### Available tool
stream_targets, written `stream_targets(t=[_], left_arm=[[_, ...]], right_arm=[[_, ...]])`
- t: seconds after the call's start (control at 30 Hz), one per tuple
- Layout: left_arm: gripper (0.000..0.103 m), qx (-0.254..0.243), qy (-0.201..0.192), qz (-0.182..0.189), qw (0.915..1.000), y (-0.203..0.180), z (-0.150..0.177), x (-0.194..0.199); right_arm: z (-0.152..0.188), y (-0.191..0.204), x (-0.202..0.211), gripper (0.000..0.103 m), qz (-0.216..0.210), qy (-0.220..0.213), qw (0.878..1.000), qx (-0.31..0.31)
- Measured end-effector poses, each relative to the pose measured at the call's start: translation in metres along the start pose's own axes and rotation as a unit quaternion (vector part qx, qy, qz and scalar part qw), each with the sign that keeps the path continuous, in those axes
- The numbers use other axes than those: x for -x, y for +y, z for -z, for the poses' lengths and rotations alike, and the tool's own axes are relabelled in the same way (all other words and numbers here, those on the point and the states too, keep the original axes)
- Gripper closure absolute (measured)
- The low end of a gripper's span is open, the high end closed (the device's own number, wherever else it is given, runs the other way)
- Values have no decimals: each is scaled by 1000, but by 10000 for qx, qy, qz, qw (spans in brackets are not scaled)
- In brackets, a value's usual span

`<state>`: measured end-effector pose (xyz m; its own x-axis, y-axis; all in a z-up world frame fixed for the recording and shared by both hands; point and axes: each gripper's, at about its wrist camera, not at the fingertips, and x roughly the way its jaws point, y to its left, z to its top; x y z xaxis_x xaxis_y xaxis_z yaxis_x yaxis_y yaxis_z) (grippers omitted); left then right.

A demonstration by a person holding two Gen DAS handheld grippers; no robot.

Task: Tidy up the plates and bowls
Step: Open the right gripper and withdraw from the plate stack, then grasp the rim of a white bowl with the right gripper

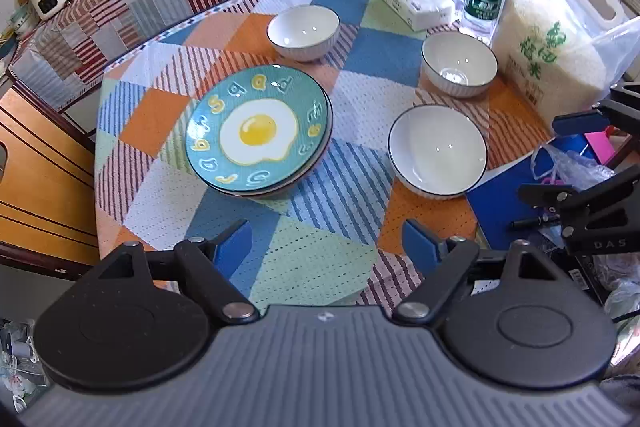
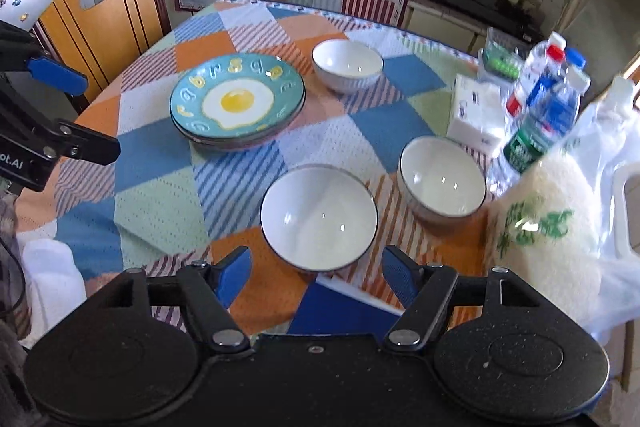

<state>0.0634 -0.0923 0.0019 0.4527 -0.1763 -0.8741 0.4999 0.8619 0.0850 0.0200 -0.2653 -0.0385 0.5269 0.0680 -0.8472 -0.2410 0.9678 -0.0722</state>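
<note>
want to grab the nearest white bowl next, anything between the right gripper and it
Nothing visible does. The right gripper is open and empty, and the nearest white bowl sits just ahead on bare tablecloth.

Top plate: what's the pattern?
Teal top plate with a fried egg in the centre and raised letters round the rim; clearest in left wrist view.

Three bowls right of stacked plates

The left gripper points steeply downward, its blue-padded jaws spread wide with nothing between them. The right gripper tilts down at much the same angle, jaws likewise parted and empty. Each one shows at the edge of the other's view, side by side and apart.
</note>
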Motion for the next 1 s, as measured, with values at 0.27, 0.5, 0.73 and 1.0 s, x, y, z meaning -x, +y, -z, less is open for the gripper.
stream_targets(t=[0.27, 0.5, 0.73, 1.0], left_arm=[[19, -22, 211, 45, 9998, -16, 4, -43], [18, 133, 208, 227, 9994, -24, -1, -71], [18, 507, 89, 608, 9968, -25, -18, -98], [21, 715, 116, 824, 9940, -38, -33, -138]], right_arm=[[17, -4, -32, 27, -82, 98, 9999, -77], [22, -2, -58, 27, -176, 54, 9998, -26], [25, -2, -88, 27, -157, 110, 9998, -42], [28, -5, -115, 27, -288, 223, 9993, -75]])
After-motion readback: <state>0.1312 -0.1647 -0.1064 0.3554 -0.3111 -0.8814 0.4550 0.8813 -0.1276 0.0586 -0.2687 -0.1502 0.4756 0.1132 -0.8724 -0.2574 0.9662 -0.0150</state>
